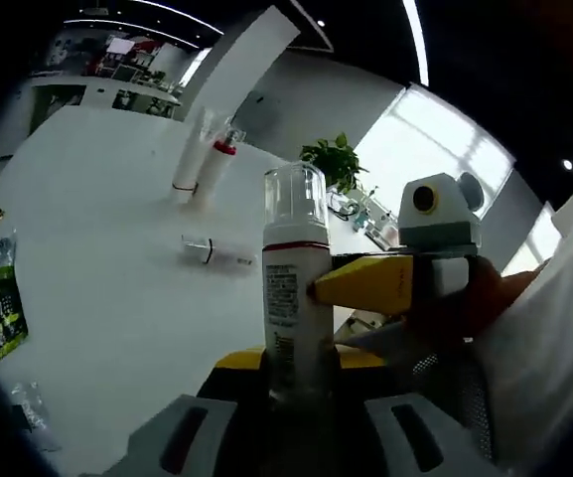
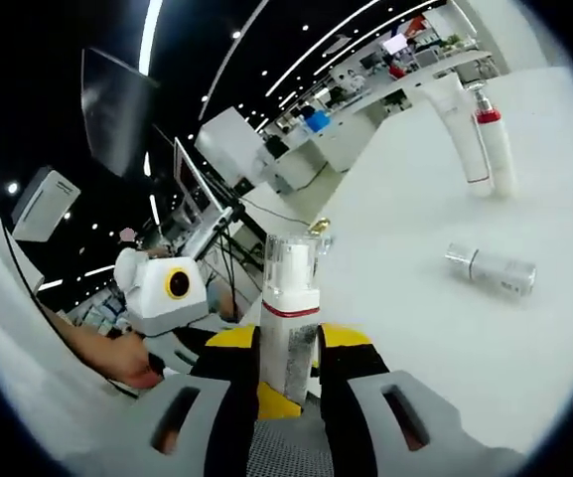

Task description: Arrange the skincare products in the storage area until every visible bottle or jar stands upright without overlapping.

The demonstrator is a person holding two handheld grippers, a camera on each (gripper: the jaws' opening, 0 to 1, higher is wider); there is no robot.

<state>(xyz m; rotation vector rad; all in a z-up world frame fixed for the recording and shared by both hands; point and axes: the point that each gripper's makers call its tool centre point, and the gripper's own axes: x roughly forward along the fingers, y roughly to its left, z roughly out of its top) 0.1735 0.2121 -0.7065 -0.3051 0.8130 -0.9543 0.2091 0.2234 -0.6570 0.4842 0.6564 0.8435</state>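
Observation:
A white pump bottle with a clear cap and a red band stands upright between the jaws of my left gripper, which is shut on its lower part. My right gripper comes in from the right, one yellow jaw pressed against the bottle's label. In the right gripper view the same bottle sits tight between the jaws of my right gripper. On the white table a small bottle lies on its side. Farther off, a white tube and a red-collared bottle stand upright, touching.
A green packet lies at the table's left edge, with crumpled clear wrap nearer to me. A potted plant stands beyond the far edge. A white sleeve fills the right side. Office desks lie behind.

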